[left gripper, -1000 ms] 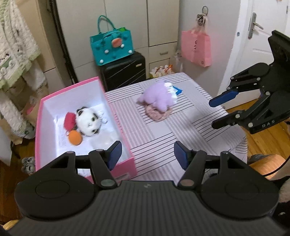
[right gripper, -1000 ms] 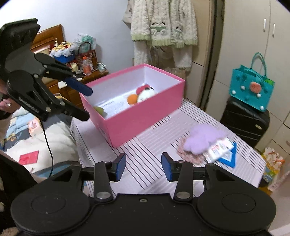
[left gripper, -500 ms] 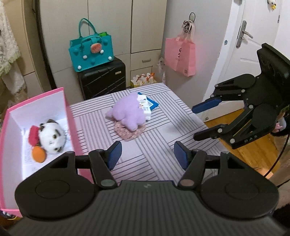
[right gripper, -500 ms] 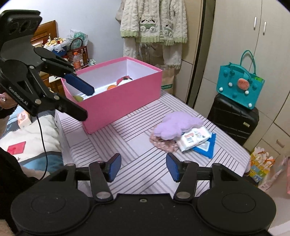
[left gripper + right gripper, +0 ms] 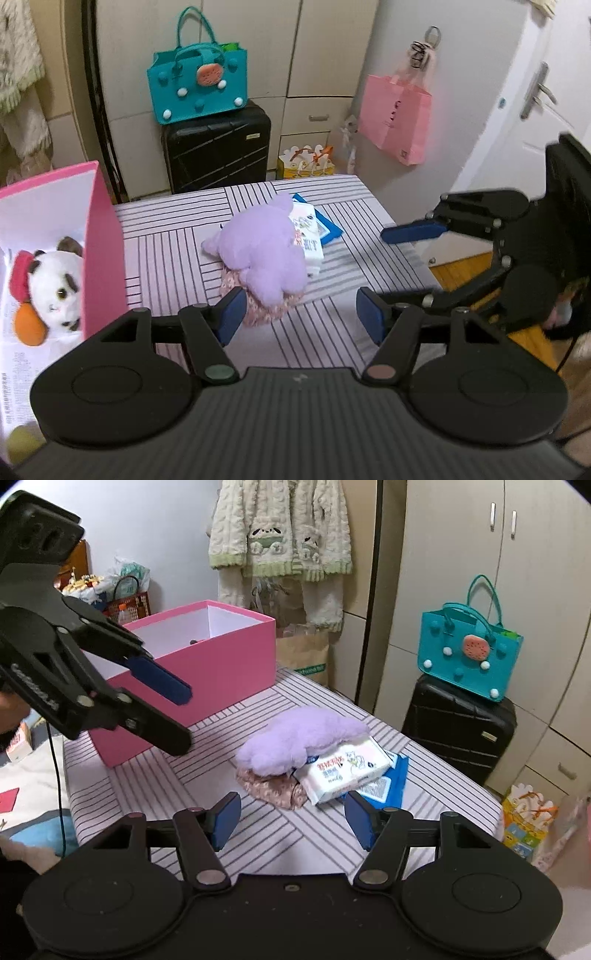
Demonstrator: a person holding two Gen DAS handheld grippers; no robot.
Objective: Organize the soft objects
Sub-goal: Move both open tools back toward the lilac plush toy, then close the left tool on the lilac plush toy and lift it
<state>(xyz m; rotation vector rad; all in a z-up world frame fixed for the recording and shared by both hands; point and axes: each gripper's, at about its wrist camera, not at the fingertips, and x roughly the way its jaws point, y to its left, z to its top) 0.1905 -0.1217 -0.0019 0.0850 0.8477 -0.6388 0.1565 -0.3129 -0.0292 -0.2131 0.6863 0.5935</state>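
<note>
You have swung both grippers away from the box (image 5: pixel 105 236) and toward the pile in the middle of the table (image 5: pixel 177 251). A second ago the left view was filled by the box's inside; now the box sits at its left edge and the purple plush (image 5: pixel 264 254) lies straight ahead. In the right view the pile has grown larger and nearer too.

Your left gripper (image 5: pixel 301 314) has its jaws spread wide and holds nothing; its left pad sits near the floral cloth (image 5: pixel 258 308) under the plush. Your right gripper (image 5: pixel 291 821) is likewise spread and empty, facing the same pile from the other side, with the wipes pack (image 5: pixel 343 771) and a blue packet (image 5: pixel 389 781) just ahead.

The plush lies on top of the cloth and leans on the wipes pack. The panda (image 5: pixel 55 282) already rests in the box beside a red piece and an orange ball (image 5: pixel 29 326).

This looks like the reach for the next soft thing, most likely the plush. Since both grippers aim at one pile, you may want to let one lead. Take the plush high on its body, or the cloth beneath could come along.
</note>
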